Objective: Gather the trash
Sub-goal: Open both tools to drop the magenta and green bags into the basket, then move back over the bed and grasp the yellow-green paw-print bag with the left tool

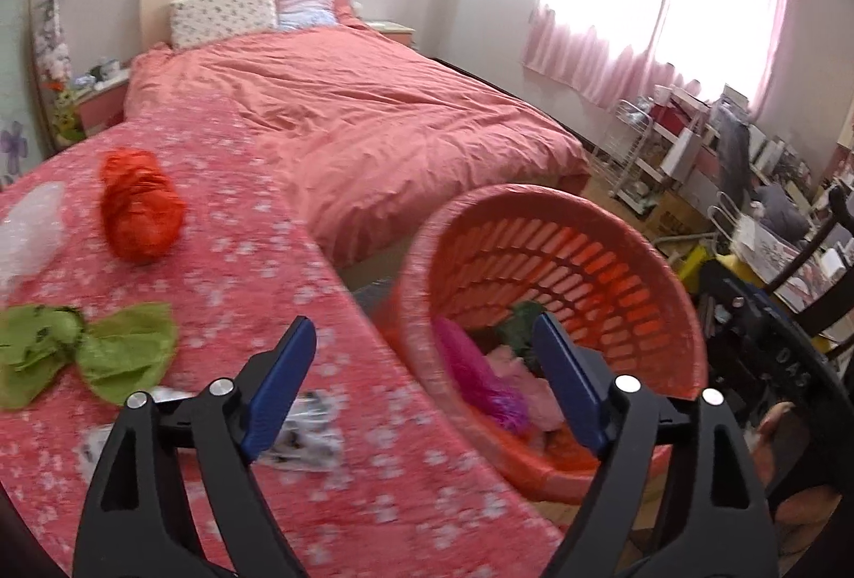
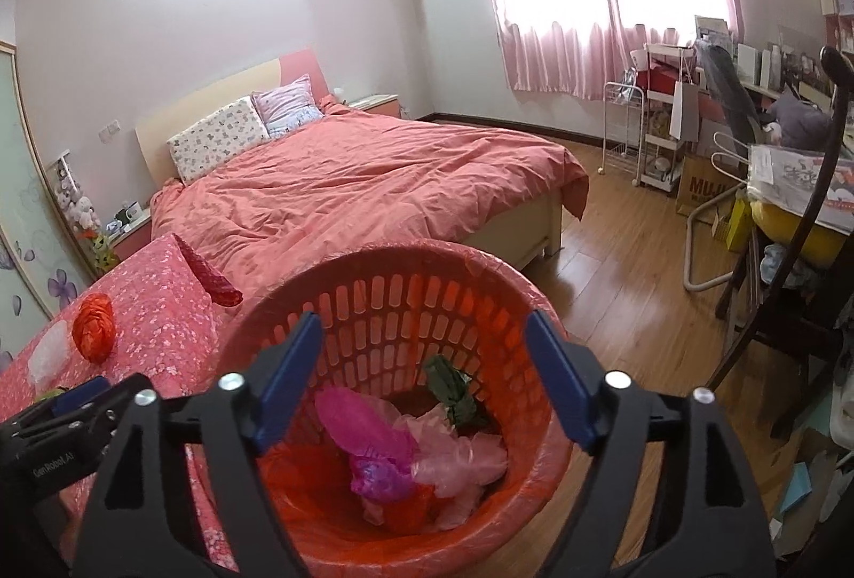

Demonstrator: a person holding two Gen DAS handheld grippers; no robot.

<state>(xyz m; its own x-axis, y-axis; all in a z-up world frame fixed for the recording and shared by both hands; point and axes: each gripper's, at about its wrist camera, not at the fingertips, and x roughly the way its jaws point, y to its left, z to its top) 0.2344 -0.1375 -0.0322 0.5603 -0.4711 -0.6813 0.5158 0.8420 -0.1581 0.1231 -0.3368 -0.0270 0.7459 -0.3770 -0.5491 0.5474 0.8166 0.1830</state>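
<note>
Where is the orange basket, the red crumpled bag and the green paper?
orange basket [image 2: 405, 306]: right wrist view, on its slotted inner wall at the back.
red crumpled bag [image 1: 140, 207]: left wrist view, on the middle of the bundle.
green paper [image 1: 128, 354]: left wrist view, on its right-hand lobe.

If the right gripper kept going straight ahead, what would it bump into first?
Probably the crumpled trash inside the orange basket. The open right gripper points down into it, and nothing shows between.

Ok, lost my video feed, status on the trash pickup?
Left gripper open, empty. Right gripper open over basket, empty. Red wad, green wrapper on table. Nothing blocking.
</note>
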